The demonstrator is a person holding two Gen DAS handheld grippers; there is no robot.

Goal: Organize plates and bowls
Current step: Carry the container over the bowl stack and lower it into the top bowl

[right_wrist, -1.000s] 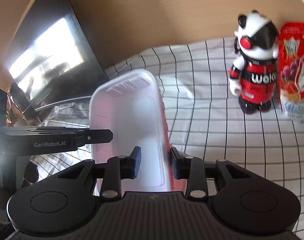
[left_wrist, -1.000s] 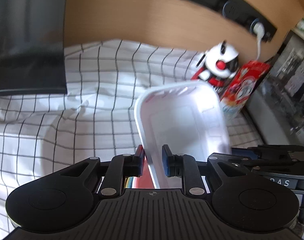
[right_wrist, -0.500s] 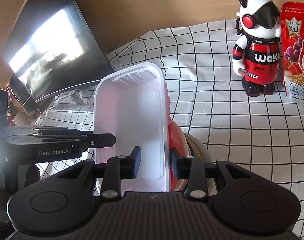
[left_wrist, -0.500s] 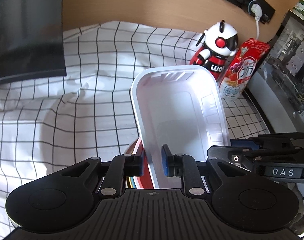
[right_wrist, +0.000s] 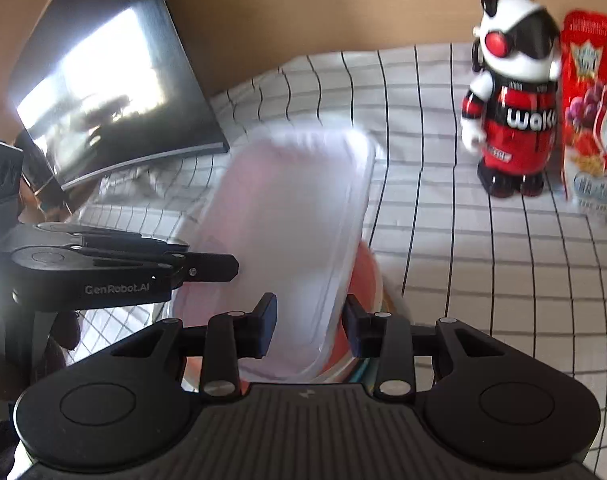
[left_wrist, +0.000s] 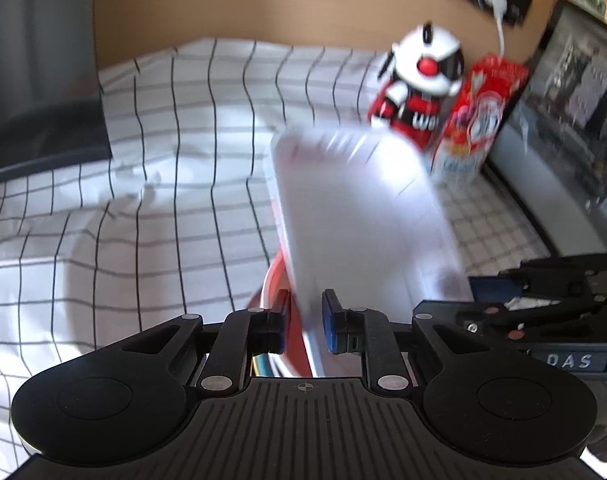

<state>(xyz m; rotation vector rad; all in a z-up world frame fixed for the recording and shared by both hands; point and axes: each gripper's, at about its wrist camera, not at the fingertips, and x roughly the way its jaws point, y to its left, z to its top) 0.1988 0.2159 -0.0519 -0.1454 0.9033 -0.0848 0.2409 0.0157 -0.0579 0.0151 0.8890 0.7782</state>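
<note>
Since the white plastic tray is thin-walled and moulded, I'd judge it light, a bit flexy and fairly slick, so the rim is the only sensible place to grip it. Left gripper does that: its fingers have just been closing and are now nearly together, clamped on the tray's near left rim. Right gripper straddles the near right rim, but its fingers have just been opening; there's a visible gap on the inner side, so it doesn't look like it's pinching. Tray sits tilted, far end raised, over a stack of round dishes: a red bowl on top, with coloured rims under it that are too hidden to identify. Rounded corners, raised lip and ribbed end wall, blurred in both views. One-sided hold on a long, light tray probably means it twists or slips, so keep the clamp deep on the lip. Bowl looks glossy and rigid, maybe ceramic or melamine; I can't tell which. Worktop wears a creased white checked cloth, soft, so things may rock. Toy robot figure and snack pouch stand well apart at the back.
</note>
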